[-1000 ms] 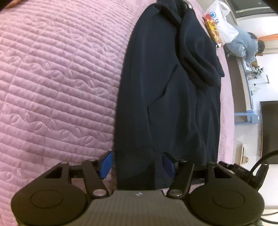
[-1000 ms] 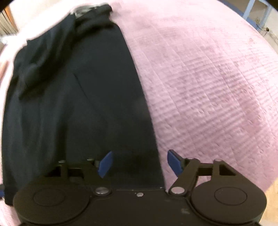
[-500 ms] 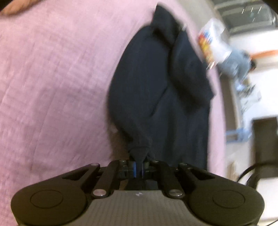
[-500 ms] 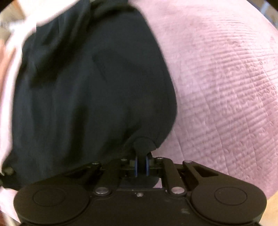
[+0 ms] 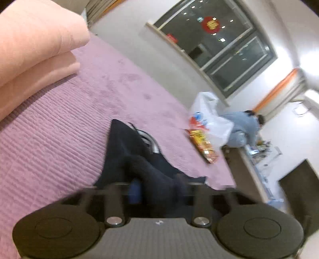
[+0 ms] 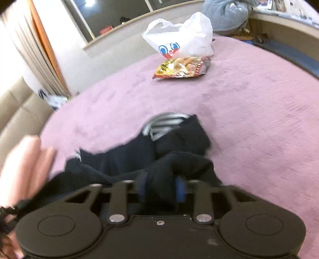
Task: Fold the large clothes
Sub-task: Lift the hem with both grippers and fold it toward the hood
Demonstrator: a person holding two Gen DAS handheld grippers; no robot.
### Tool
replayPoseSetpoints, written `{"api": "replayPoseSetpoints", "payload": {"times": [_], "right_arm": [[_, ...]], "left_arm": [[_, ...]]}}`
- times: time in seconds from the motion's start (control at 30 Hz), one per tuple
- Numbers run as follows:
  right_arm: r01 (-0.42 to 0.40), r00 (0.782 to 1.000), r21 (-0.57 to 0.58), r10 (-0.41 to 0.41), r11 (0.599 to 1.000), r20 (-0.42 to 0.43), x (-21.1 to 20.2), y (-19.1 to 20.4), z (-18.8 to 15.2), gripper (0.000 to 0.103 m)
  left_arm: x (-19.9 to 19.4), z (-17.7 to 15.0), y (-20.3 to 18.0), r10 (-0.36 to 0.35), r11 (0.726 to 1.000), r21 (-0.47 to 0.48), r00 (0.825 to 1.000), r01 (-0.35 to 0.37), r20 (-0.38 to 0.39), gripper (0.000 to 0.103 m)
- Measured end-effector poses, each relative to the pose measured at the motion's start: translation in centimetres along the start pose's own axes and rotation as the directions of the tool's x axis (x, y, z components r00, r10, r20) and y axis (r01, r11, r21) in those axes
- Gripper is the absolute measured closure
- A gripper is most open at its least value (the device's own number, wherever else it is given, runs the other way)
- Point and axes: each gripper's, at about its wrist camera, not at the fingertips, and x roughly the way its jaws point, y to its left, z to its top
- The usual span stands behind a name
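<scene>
I hold the dark navy garment (image 5: pixel 127 151) with both claws, and it lies bunched on the purple quilted bedspread (image 5: pixel 59 127). My left gripper (image 5: pixel 157 191) has its jaws partly apart, with a thick fold of the navy cloth filling the space between the blue pads (image 5: pixel 134 190). My right gripper (image 6: pixel 161 189) is the same: the pads stand a little apart and a fat roll of cloth sits squeezed between them. The picture is blurred, so I cannot tell how tightly they press.

Behind the garment, at its far end, a grey ribbed part (image 6: pixel 163 123) of it shows. Further behind the garment, near the far edge of the bedspread, a colourful snack bag (image 6: pixel 182 67) lies flat, and a white plastic bag (image 6: pixel 179 37) stands just behind that, touching it. To the left of the garment, a folded pink blanket (image 5: pixel 35 49) rests on the bedspread. Beyond the white bag there is a pale blue bundle (image 6: pixel 225 14), and a dark window (image 5: pixel 217 47) is in the wall behind.
</scene>
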Motion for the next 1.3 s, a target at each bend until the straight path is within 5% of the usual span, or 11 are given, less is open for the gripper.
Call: {"api": "replayPoseSetpoints", "payload": {"times": [0.03,0.27,0.43,0.6,0.8,0.83,0.87,0.9,1.0,1.1,1.3], "right_arm": [[-0.005,1.0,0.0,0.005,1.0,0.004,0.5,-0.2,0.3,0.03],[0.107,0.99,-0.149,-0.119,0.983,-0.07,3.8,-2.3,-1.7,0.032],[0.095,0.991,-0.237,-0.114,0.967,-0.069,7.3,-1.2,-0.9,0.033],[0.068,0.989,-0.351,-0.11,0.934,-0.102,10.8,-0.5,0.8,0.031],[0.022,0.986,-0.38,-0.083,0.925,-0.145,14.9,-0.2,2.2,0.034],[0.002,0.984,-0.372,-0.068,0.928,-0.166,15.4,-0.2,2.1,0.044],[-0.006,0.983,-0.381,-0.064,0.924,-0.17,15.5,0.1,1.7,0.078],[0.012,0.985,-0.406,-0.082,0.914,-0.155,15.3,0.5,1.3,0.094],[0.058,0.993,-0.508,-0.101,0.859,-0.057,12.7,2.2,-0.6,0.096],[0.074,0.997,-0.517,-0.083,0.853,0.006,9.3,3.2,-1.0,0.097],[0.147,0.969,-0.486,-0.026,0.862,0.247,3.5,5.7,3.9,0.097]], "left_arm": [[0.6,-0.1,0.2,0.012,1.0,-0.002,1.0,-0.012,0.001,0.037],[4.5,0.3,3.7,0.118,0.992,0.055,0.984,-0.112,-0.13,0.037],[7.9,2.1,4.4,0.213,0.963,0.204,0.964,-0.179,-0.16,0.037],[11.9,3.1,6.0,0.198,0.96,0.25,0.935,-0.125,-0.293,0.036],[14.3,3.8,7.3,0.096,0.987,0.152,0.944,-0.049,-0.317,0.038],[14.4,3.6,7.3,0.099,0.986,0.159,0.946,-0.051,-0.31,0.062],[14.4,3.5,6.9,0.104,0.982,0.181,0.949,-0.051,-0.298,0.079],[13.8,3.2,6.5,0.11,0.976,0.212,0.955,-0.052,-0.274,0.084],[11.3,2.6,5.1,0.124,0.958,0.278,0.974,-0.068,-0.187,0.09],[8.0,2.8,3.7,0.079,0.962,0.268,0.991,-0.048,-0.106,0.091],[6.4,7.5,0.2,-0.054,0.965,0.259,0.996,0.035,0.065,0.091]]}}
